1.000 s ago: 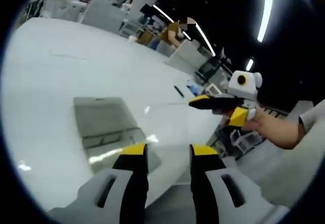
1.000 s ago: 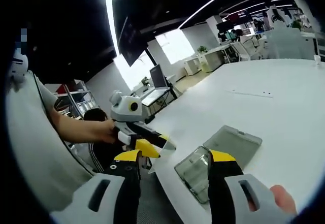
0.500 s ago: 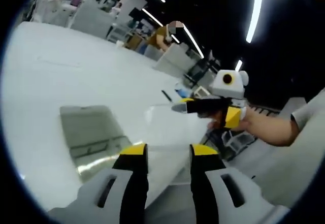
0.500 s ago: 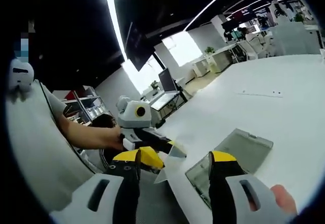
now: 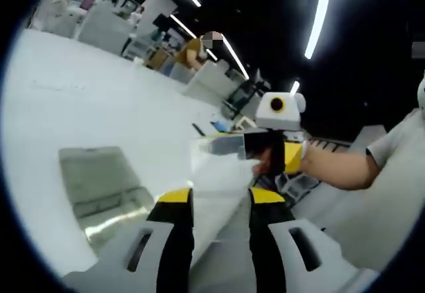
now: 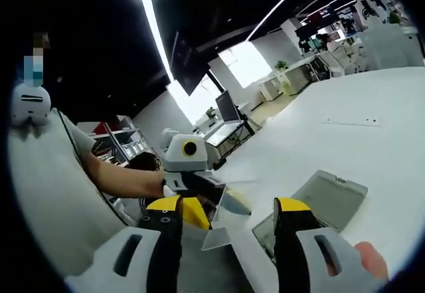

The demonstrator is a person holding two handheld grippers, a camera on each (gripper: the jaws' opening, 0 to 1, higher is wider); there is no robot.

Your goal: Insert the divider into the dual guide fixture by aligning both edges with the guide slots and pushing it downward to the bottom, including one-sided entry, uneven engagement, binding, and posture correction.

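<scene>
- Left gripper view: the left gripper (image 5: pixel 221 203) rises from the bottom with its yellow-tipped jaws a moderate gap apart. The clear divider (image 5: pixel 216 173) runs down between them; whether the tips press on it cannot be told.
- In that view the right gripper (image 5: pixel 229 143) comes in from the right, a hand (image 5: pixel 312 167) behind it, and its dark jaws are clamped along the divider's upper edge, holding the sheet in the air above the near desk edge.
- Right gripper view: the right gripper (image 6: pixel 229 213) shows its own tips well apart at the bottom, which does not match the clamp seen from the other side. The left gripper (image 6: pixel 199 187) enters from the left at the divider (image 6: pixel 222 223), seen here as a pale, tilted sheet.
- The dual guide fixture (image 5: pixel 96 187), a clear tray-like block, lies flat on the white desk (image 5: pixel 80 100) just inside its near edge, beside the divider and apart from it; the right gripper view shows it (image 6: pixel 329 203) behind the right jaw.
- The desk beyond the fixture is bare and wide. Farther off stand office furniture and a seated person (image 5: pixel 196 50).
</scene>
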